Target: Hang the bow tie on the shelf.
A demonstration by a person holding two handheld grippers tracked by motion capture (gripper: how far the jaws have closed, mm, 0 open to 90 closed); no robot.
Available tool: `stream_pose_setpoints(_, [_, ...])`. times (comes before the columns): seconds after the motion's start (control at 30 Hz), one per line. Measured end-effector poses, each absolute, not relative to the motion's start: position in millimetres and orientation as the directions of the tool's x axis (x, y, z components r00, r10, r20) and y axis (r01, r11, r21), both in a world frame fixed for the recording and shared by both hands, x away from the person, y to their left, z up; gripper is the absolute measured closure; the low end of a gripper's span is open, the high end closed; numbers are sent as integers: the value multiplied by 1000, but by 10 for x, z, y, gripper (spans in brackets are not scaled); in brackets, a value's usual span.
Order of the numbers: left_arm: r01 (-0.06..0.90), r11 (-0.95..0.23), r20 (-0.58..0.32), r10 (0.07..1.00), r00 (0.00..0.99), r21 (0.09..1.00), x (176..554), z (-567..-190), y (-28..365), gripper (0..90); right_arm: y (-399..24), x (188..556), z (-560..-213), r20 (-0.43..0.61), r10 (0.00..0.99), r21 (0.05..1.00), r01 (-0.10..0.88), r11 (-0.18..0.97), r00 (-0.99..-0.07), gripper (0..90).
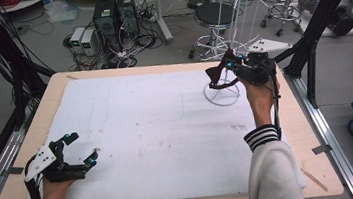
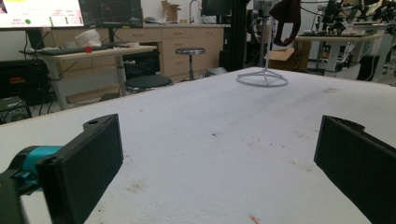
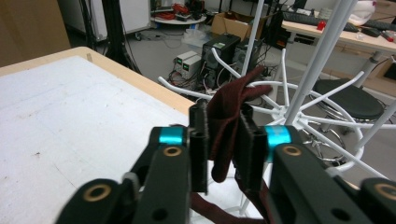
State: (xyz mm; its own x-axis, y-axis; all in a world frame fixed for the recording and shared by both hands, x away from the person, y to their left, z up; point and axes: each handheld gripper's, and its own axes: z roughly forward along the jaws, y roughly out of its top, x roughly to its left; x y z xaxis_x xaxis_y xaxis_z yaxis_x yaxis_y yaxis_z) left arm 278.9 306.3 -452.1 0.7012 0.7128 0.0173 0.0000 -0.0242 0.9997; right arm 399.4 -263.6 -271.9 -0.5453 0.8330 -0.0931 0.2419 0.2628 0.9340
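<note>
The right claw (image 1: pixel 227 66) is raised above the far right part of the counter (image 1: pixel 26 121), beside the white wire rack (image 1: pixel 236 22). Its jaws stand close together with a dark red fabric strap (image 1: pixel 217 77) between them. In the right gripper view the strap (image 3: pixel 229 121) runs up through the narrow gap and drapes onto one of the rack's white prongs (image 3: pixel 275 95). The jaws lie against the fabric on both sides; whether they press it firmly cannot be told. A loop of the strap hangs below the claw, over the rack's round base (image 1: pixel 221 94).

The left claw (image 1: pixel 81 148) rests low at the near left corner of the counter, held in the person's left hand (image 1: pixel 53 186). Its jaws are spread wide, and nothing lies between them. In the left gripper view the two black pads (image 2: pixel 86 163) frame bare white counter surface (image 2: pixel 210 140), with the rack's base (image 2: pixel 262 79) and the hanging strap (image 2: pixel 286 18) well apart at the far end.

The person's right forearm, in a white sleeve with a striped cuff (image 1: pixel 261 135), reaches up from the near edge to the right claw.
</note>
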Motion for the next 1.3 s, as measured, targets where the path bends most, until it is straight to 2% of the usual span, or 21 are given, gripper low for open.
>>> stream_pose_setpoints(0.1, [-1,-24,17,712,702,1000,2789,-4521,3065,17,-2642,3986,-2714,-84,835,939,237,249,-544,659])
stream_pose_setpoints(0.17, [-2,-24,19,713,701,1000,2790,-4521,3067,17,-2642,3979,-2715,-67,844,943,242,228,-532,568])
stream_pose_setpoints(0.2, [-1,-21,16,712,702,1000,2788,-4521,3065,17,-2650,3978,-2716,-59,846,945,242,218,-530,560])
stream_pose_setpoints(0.37, [-5,-22,19,713,701,1000,2787,-4522,3070,17,-2654,3946,-2724,-2,829,956,241,164,-559,406])
stream_pose_setpoints(0.43, [-5,-23,20,713,700,1000,2785,-4522,3071,17,-2646,3923,-2729,4,825,962,228,151,-565,296])
stream_pose_setpoints(0.5, [-7,-25,22,713,701,1000,2785,-4523,3074,17,-2640,3904,-2735,32,815,967,225,121,-578,134])
stream_pose_setpoints(0.6, [-8,-22,22,715,699,1000,2781,-4524,3074,17,-2637,3823,-2759,46,792,980,181,82,-609,68])
stream_pose_setpoints(0.63, [-10,-20,21,716,698,1000,2780,-4525,3074,17,-2631,3789,-2770,52,785,983,170,68,-618,11])
stream_pose_setpoints(0.8, [-18,-8,18,720,694,1000,2771,-4531,3083,17,-2632,3553,-2819,27,763,995,88,40,-646,6])
stream_pose_setpoints(0.93, [-18,-5,16,721,692,1000,2769,-4532,3082,17,-2673,3385,-2950,17,756,998,59,28,-654,6])
stream_pose_setpoints(1.2, [-20,-5,18,732,681,1000,2761,-4533,3075,18,-2835,3049,-3386,12,769,998,59,34,-639,6])
stream_pose_setpoints(1.3, [-22,-7,20,734,678,1000,2758,-4534,3078,17,-2879,2927,-3620,2,772,1000,23,16,-636,6])
